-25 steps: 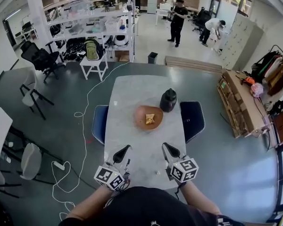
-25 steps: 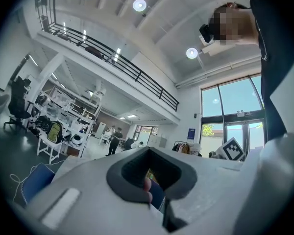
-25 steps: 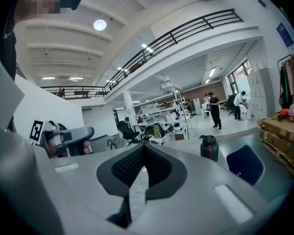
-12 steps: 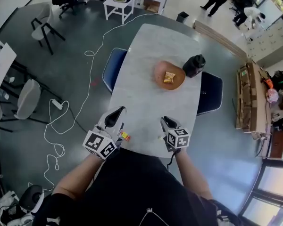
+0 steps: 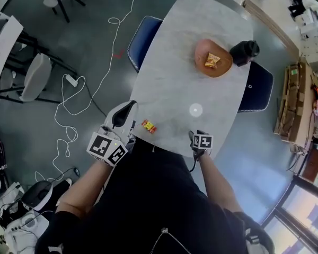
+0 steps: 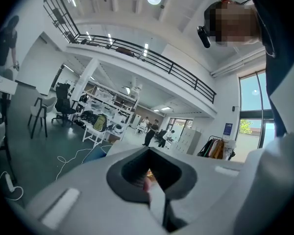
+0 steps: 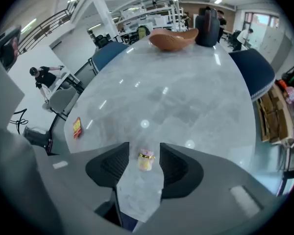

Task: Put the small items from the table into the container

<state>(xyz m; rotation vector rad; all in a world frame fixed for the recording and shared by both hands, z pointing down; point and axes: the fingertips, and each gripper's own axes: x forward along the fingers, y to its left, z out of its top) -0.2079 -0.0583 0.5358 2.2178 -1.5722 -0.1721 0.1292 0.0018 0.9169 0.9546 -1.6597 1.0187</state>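
- Bowl (image 5: 222,70) on table (image 5: 175,62), one snack (image 5: 212,61) in it; black jug (image 5: 244,52) just beside the bowl.
- Right gripper (image 7: 144,145): at the table edge farthest from the bowl, pointing steeply down. Jaws opening, wide apart; a small yellow-pink candy (image 7: 146,160) lies on the tabletop between them, pads clear of it.
- Red-yellow packet (image 5: 148,126): also well apart from the bowl, near that same edge.
- Left gripper (image 6: 149,151): beyond the packet from the bowl, off the table edge; jaw tips together, gripping nothing I can make out.
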